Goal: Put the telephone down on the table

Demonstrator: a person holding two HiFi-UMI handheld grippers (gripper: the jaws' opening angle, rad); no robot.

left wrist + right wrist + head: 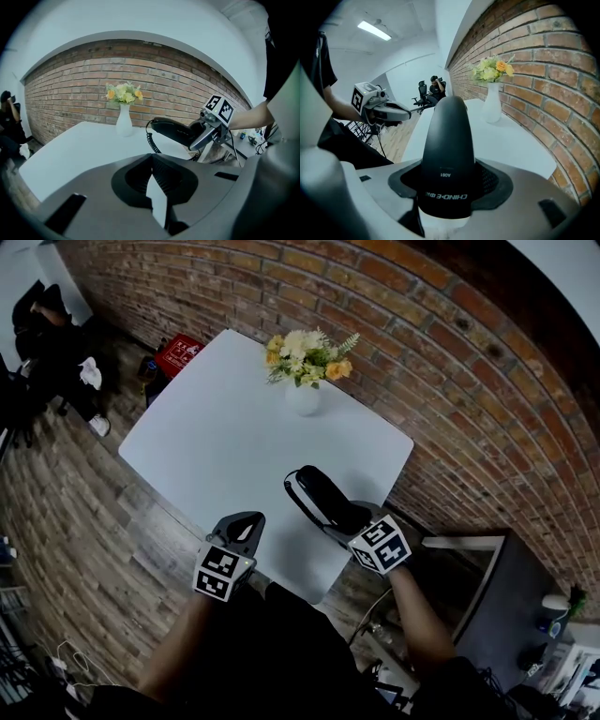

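Note:
A black telephone handset (323,495) hangs just above the near right part of the white table (216,437), with my right gripper (349,519) shut on its near end. Its coiled cord (292,486) loops off the far end. In the right gripper view the handset (446,150) fills the space between the jaws and points over the table. The left gripper view shows the handset (176,130) held level, its cord (151,140) dangling to the tabletop. My left gripper (246,521) hovers at the table's near edge, left of the handset, shut and holding nothing.
A white vase (302,397) of yellow and white flowers stands at the table's far side by the brick wall (450,343). A red box (178,354) lies on the wooden floor beyond the table. A person (47,334) sits far left. A dark cabinet (497,596) stands at right.

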